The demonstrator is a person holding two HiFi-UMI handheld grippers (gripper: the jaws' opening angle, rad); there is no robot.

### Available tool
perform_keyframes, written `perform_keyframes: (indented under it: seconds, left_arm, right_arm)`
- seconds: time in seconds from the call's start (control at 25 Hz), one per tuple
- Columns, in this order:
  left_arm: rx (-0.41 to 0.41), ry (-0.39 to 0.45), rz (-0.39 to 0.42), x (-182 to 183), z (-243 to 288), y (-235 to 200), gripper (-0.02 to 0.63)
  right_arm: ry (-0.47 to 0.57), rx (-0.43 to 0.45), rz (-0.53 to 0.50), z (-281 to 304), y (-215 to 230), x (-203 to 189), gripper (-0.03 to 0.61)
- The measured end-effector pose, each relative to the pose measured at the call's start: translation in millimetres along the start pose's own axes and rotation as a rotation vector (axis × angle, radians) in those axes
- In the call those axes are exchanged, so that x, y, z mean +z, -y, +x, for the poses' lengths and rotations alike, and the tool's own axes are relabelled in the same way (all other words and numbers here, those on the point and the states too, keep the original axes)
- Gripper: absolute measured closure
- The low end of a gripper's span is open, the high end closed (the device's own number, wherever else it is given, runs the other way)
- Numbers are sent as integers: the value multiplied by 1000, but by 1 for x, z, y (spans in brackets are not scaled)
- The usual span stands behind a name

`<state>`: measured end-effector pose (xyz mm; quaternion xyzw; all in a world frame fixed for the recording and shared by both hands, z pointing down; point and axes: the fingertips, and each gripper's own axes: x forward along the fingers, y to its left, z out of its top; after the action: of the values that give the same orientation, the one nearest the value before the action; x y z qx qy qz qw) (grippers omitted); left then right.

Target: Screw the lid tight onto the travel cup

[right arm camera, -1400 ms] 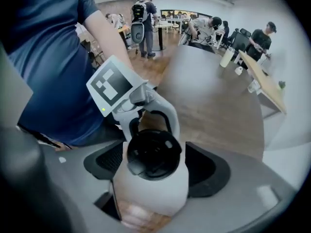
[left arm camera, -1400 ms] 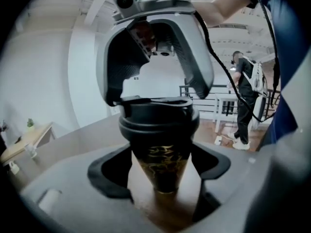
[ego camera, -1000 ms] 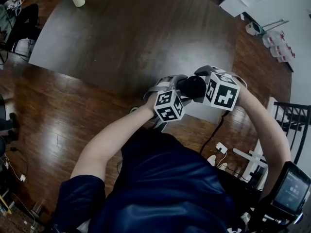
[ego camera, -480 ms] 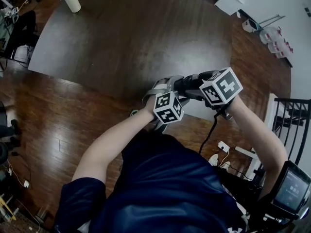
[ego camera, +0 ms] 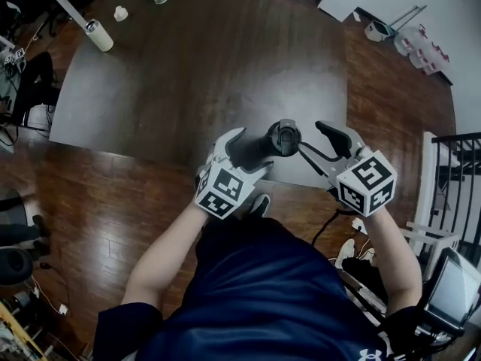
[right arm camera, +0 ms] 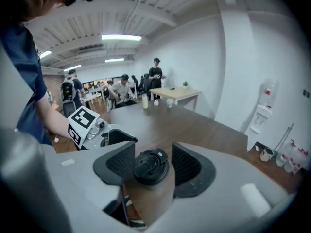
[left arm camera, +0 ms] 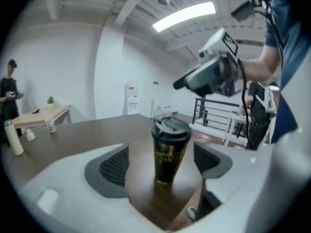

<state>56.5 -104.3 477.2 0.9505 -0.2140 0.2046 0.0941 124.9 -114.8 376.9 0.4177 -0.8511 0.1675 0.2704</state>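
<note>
Lid [right arm camera: 150, 165] atop black travel cup [left arm camera: 168, 154]

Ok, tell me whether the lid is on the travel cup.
Yes, the black lid sits on top of the travel cup, which stands upright on the table.

The travel cup [left arm camera: 167, 154] is showing black with a gold pattern on its side, and its lid [right arm camera: 150, 164] is showing plain black. The left gripper [left arm camera: 163, 161], jaws opening around the cup, is showing a pale grey body, black ribbed pads and a white cube [ego camera: 224, 192] with black square markers. The right gripper [right arm camera: 153, 166], jaws closing with the lid between them, is carrying the same colours, also on its own cube [ego camera: 366, 180]. The table [ego camera: 188, 74] is looking dark grey-brown. The floor [ego camera: 83, 201] is shining in reddish-brown wooden planks. The person's shirt [ego camera: 263, 299] is appearing dark navy. At the far left, a bottle [ego camera: 98, 36] is looking cream.
</note>
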Motion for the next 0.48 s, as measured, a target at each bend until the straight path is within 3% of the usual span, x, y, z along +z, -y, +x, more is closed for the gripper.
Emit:
perform_keyframes:
  seconds: [0.08, 0.16, 0.32, 0.48]
  left_arm:
    - [24, 95, -60, 36, -21, 2, 224]
    - [32, 171, -115, 67, -39, 7, 272]
    - [20, 251, -172, 111, -62, 23, 357]
    - [26, 320, -170, 133, -64, 48, 537]
  right_arm:
    - [128, -49, 83, -19, 0, 6, 441]
    - [224, -92, 163, -34, 2, 8, 505]
    - [363, -157, 294, -62, 10, 20, 549]
    - [491, -134, 330, -87, 3, 14, 568]
